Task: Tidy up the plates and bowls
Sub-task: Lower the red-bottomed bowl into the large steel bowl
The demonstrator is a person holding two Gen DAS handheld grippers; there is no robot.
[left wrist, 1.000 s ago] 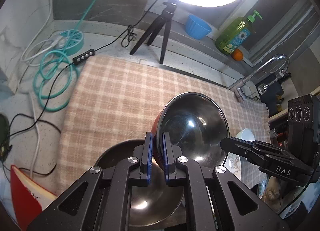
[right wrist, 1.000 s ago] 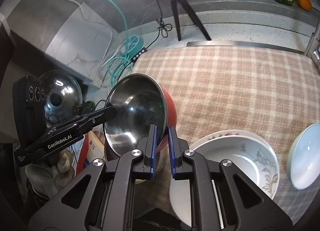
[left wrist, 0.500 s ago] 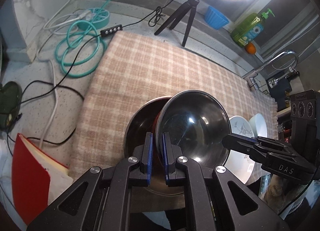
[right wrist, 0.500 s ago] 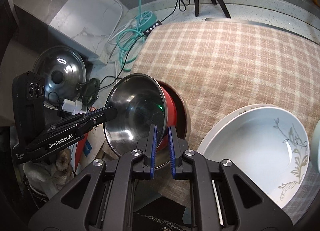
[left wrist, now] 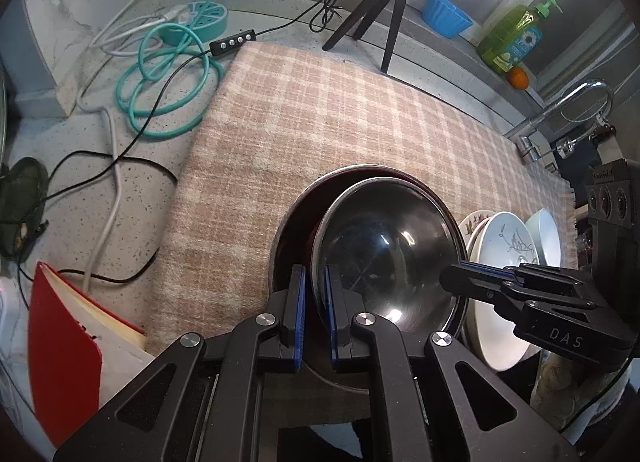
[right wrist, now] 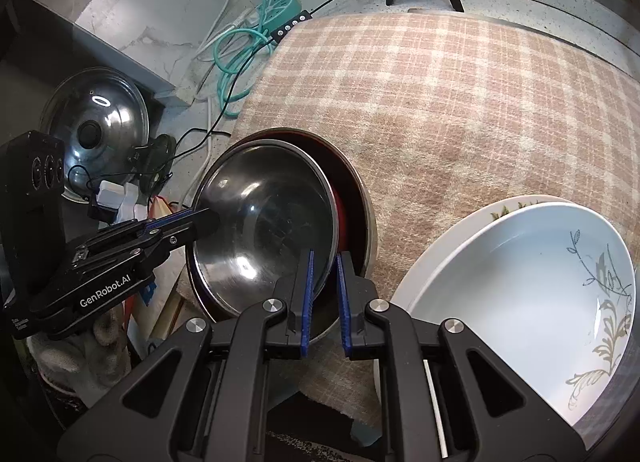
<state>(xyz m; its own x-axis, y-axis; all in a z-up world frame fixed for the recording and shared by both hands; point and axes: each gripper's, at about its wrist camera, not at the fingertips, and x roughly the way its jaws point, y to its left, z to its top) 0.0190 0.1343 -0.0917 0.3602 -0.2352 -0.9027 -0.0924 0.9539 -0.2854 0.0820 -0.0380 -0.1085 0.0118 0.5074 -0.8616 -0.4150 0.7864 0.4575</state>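
Already both grippers, left point(left wrist: 315, 314) and right point(right wrist: 325, 294), pinch the steel bowl point(left wrist: 384, 246) nesting in the bigger bowl point(left wrist: 292, 218); white dishes point(right wrist: 520, 282) seem stacked, one bowl point(left wrist: 546, 236) loose.

Down from mid-air and tilted, red-backed steel bowl point(left wrist: 384, 246) now nested inside larger steel bowl point(left wrist: 294, 218) on the near cloth edge. Sunk with it, left gripper point(left wrist: 316, 302) and right gripper point(right wrist: 324, 290).
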